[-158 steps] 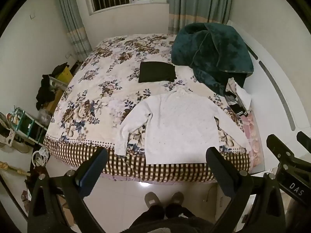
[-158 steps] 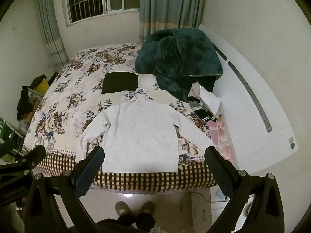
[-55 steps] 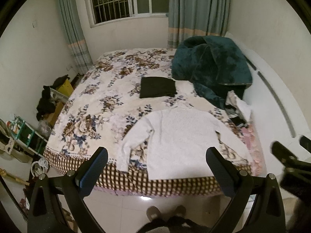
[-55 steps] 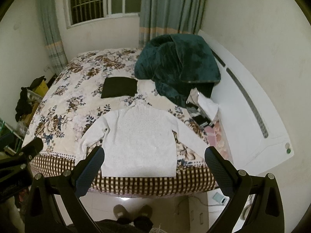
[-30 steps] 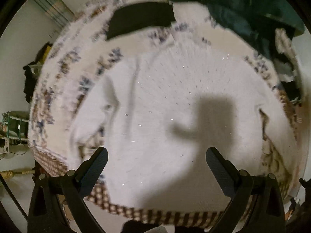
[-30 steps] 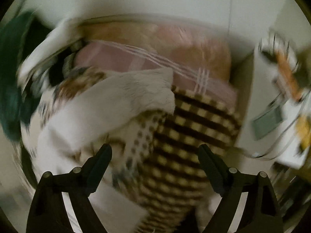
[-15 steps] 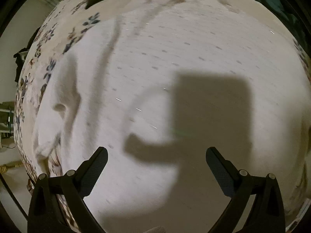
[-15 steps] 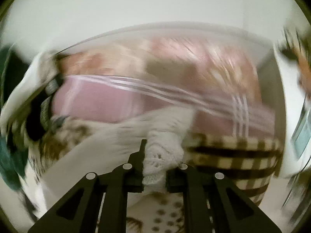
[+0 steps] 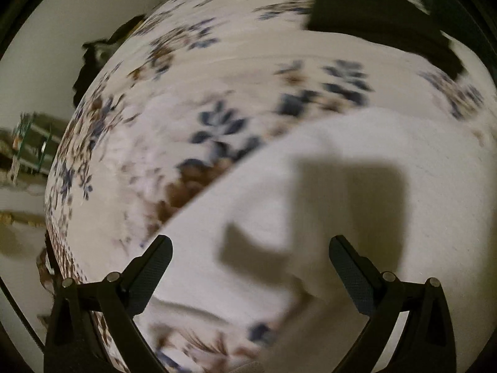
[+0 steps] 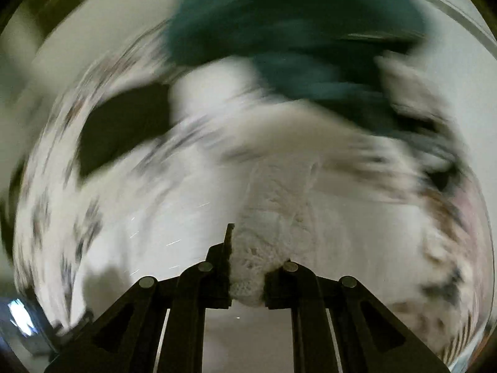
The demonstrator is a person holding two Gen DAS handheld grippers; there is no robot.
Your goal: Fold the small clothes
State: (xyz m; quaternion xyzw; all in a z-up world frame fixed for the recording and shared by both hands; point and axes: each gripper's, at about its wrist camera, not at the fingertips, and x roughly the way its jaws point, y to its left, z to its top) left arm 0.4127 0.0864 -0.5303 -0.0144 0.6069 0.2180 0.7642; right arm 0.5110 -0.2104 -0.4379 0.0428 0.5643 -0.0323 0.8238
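A white knit sweater (image 9: 357, 186) lies flat on the floral bedspread (image 9: 186, 93). My left gripper (image 9: 250, 264) is open and hovers close above the sweater's left sleeve, empty; its shadow falls on the knit. My right gripper (image 10: 247, 279) is shut on the cuff of the sweater's right sleeve (image 10: 276, 217), which trails up and away from the jaws over the sweater body (image 10: 155, 211). The right wrist view is heavily blurred.
A folded black garment lies on the bed beyond the sweater (image 9: 372, 25) (image 10: 124, 130). A dark green blanket (image 10: 295, 40) is heaped at the far right of the bed. Dark clothes and a shelf (image 9: 34, 143) stand off the bed's left side.
My right gripper, holding the cuff, has swung from the bed's right edge over the sweater body. My left gripper has moved left from the sweater's middle to its left sleeve.
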